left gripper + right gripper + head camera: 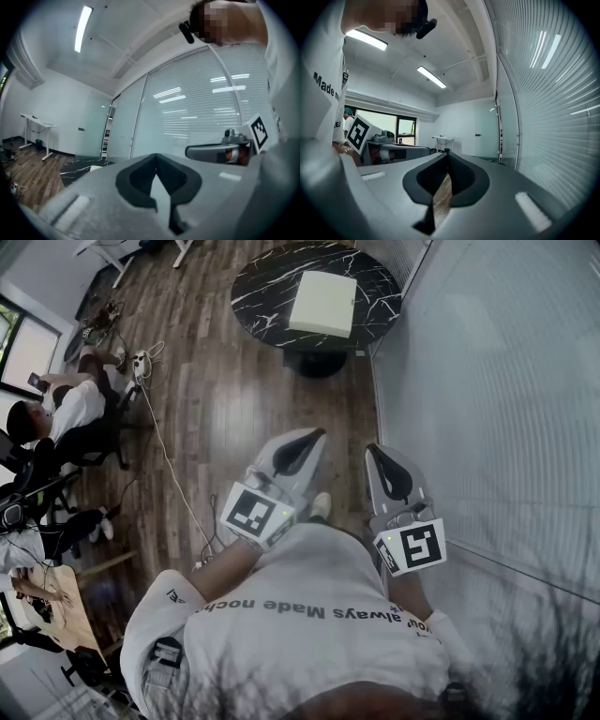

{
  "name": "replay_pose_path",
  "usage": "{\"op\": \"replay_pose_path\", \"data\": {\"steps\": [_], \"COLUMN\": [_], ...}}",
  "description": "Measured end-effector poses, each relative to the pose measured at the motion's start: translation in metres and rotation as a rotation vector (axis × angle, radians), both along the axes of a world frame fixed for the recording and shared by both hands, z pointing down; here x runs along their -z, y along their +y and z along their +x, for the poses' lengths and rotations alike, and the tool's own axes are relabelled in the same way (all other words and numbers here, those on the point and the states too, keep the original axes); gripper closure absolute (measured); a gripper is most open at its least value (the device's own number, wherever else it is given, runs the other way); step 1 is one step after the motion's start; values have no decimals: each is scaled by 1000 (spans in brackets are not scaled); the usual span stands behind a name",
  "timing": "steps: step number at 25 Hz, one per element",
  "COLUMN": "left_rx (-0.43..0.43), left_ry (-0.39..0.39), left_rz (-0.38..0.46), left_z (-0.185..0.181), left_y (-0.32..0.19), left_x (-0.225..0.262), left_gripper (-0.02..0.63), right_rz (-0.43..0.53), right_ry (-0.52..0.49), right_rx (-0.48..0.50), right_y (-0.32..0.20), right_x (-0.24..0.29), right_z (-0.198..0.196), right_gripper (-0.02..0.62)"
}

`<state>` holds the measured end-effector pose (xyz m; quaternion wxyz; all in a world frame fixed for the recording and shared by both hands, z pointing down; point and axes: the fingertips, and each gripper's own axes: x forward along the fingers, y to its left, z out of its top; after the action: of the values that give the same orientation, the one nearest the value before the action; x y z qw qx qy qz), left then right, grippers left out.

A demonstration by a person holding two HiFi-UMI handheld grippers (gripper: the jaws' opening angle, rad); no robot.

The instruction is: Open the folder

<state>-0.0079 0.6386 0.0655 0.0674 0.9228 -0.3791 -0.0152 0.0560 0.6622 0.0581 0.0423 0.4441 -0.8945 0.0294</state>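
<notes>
Grey plastic jaws of the two-jaw left gripper (156, 155) are seen pressed together at the tips with nothing between them. The matching grey right gripper (447, 152) is likewise closed and empty. Both are held side by side, apart, above a dark wooden plank floor (216, 399). Well ahead of them, a pale cream square folder (323, 303) is laid flat on a round black marble-patterned table (253, 287). It is apparently closed, though small in the head view

Person in dark trousers (47, 531) cut off by left edge, wooden desk (61, 610) cropped, folder (322, 303) detail too small to tell
</notes>
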Motion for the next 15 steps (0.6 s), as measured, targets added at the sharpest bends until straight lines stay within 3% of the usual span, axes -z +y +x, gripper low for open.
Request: {"op": "replay_pose_path", "data": {"steps": [15], "left_rx": [53], "left_ry": [-1], "left_rz": [-32], "left_z": [20], "left_y": [-49], "left_x": [-5], "left_gripper": [603], "right_rz": [2], "right_ry": [-26], "right_rx": [14], "right_y": [-51], "right_x": [3], "right_z": [26], "right_gripper": [594]}}
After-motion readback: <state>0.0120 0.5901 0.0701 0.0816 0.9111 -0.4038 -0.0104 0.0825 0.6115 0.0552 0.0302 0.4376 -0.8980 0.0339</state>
